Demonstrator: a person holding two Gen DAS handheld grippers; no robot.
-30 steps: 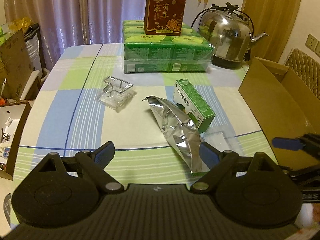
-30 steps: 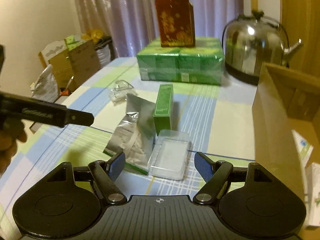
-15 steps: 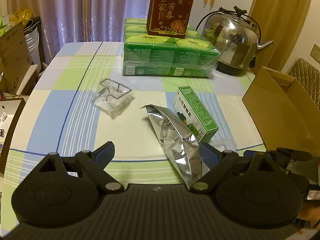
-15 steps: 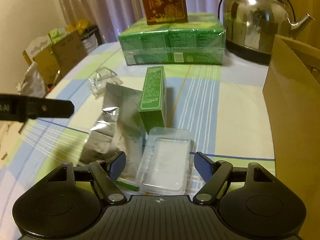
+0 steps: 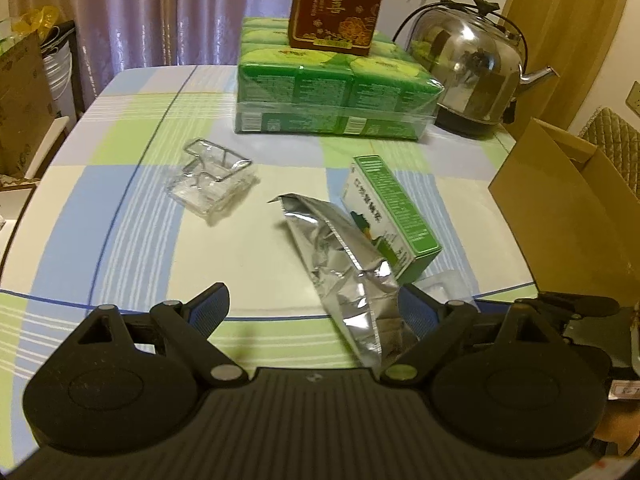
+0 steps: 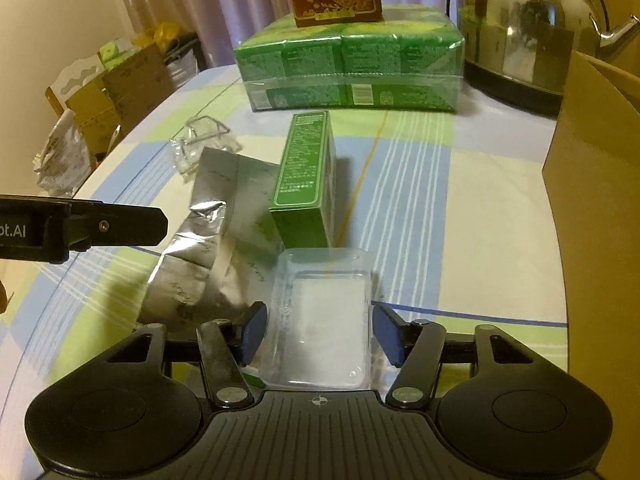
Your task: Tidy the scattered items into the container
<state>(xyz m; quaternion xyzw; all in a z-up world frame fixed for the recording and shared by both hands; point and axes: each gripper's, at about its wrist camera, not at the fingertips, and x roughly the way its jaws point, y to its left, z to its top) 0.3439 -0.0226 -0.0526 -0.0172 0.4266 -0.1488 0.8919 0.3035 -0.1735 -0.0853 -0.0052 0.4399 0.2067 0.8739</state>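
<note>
A clear plastic tray (image 6: 324,316) lies between the wide-spread fingers of the right gripper (image 6: 318,330), untouched; the left wrist view shows only its corner (image 5: 442,284). The left gripper (image 5: 312,310) gapes over a foil pouch (image 5: 344,268). Beyond: a green box (image 6: 306,168), checked tablecloth (image 6: 416,184), cardboard box (image 6: 596,200), kettle (image 6: 520,28).

green box (image 6: 304,168), silver pouch (image 5: 340,256), checked tablecloth (image 5: 132,208)

Bare cloth (image 5: 132,240) lies open left of the pouch (image 5: 340,264). Rightward, passage is blocked by the cardboard box (image 6: 596,200); the far edge is walled by the green packs (image 6: 348,68) and kettle (image 6: 520,28).
</note>
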